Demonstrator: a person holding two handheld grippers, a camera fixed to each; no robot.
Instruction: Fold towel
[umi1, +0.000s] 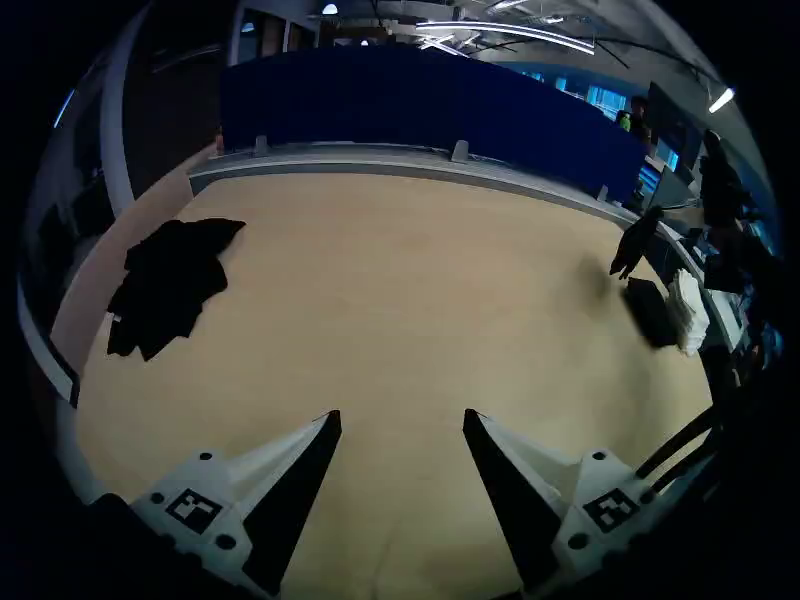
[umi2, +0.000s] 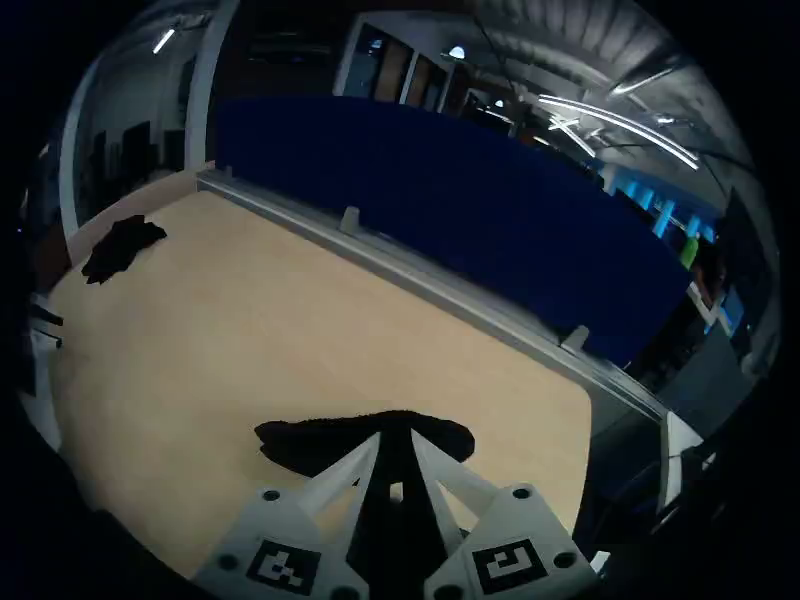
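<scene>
A crumpled black towel (umi1: 168, 283) lies on the wooden table (umi1: 400, 300) at the far left, well ahead of my left gripper (umi1: 400, 415), which is open with nothing between its fingers. My right gripper (umi2: 395, 432) is shut on the edge of another black towel (umi2: 300, 440), which spreads out dark just beyond the fingertips. In the left gripper view that black towel (umi1: 634, 242) hangs at the table's right edge, with a shadow under it. The crumpled black towel (umi2: 120, 246) also lies far off at the left in the right gripper view.
A blue partition (umi1: 420, 105) with a grey rail (umi2: 420, 275) runs along the table's far side. At the right edge sit a folded black stack (umi1: 650, 312) and a white stack (umi1: 690, 312). Dark equipment and screens stand beyond the right end.
</scene>
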